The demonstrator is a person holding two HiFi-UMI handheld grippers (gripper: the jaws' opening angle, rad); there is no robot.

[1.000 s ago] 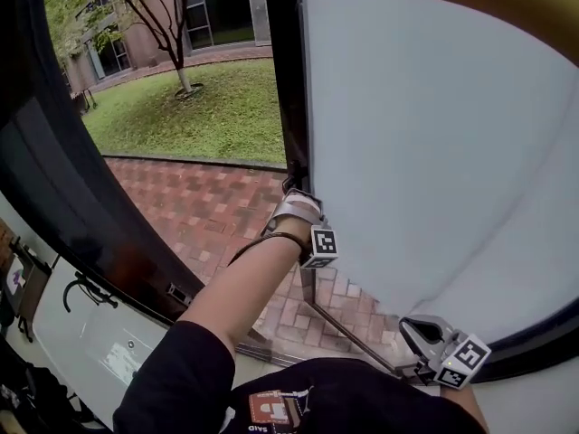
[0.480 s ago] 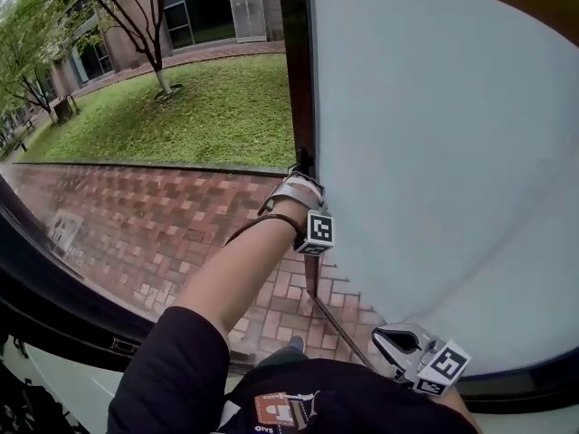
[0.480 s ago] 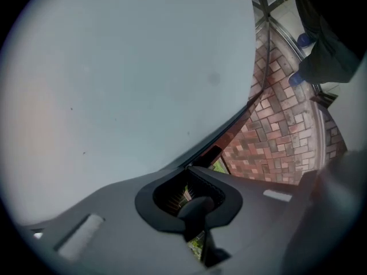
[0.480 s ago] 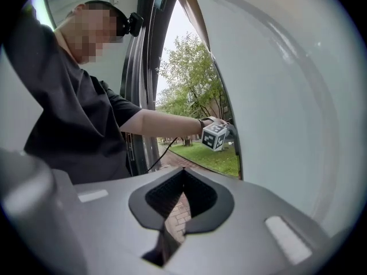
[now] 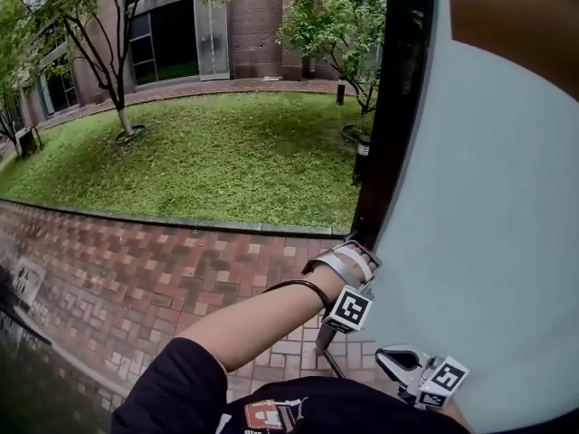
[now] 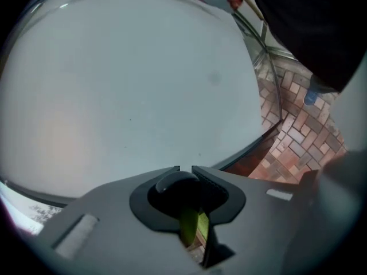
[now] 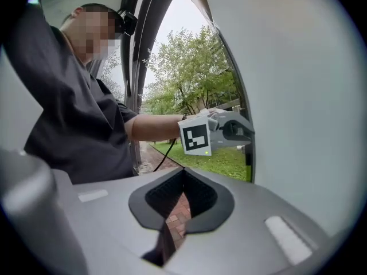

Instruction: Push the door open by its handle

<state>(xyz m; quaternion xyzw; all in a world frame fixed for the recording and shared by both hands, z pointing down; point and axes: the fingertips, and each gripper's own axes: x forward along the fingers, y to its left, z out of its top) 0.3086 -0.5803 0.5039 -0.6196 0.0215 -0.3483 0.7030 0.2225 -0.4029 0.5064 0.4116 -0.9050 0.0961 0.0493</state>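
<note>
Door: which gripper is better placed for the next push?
Left. The left gripper is up at the door's dark edge, jaws just opening with nothing between them; the right gripper, shut, hangs lower beside the panel.

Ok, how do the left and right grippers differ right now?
The left gripper is out at the edge of the door; the right gripper sits low by the person's body. The left's fingers, just opening, show a slit between tips, nothing clearly gripped; the right's tips meet. Both carry a marker cube.
</note>
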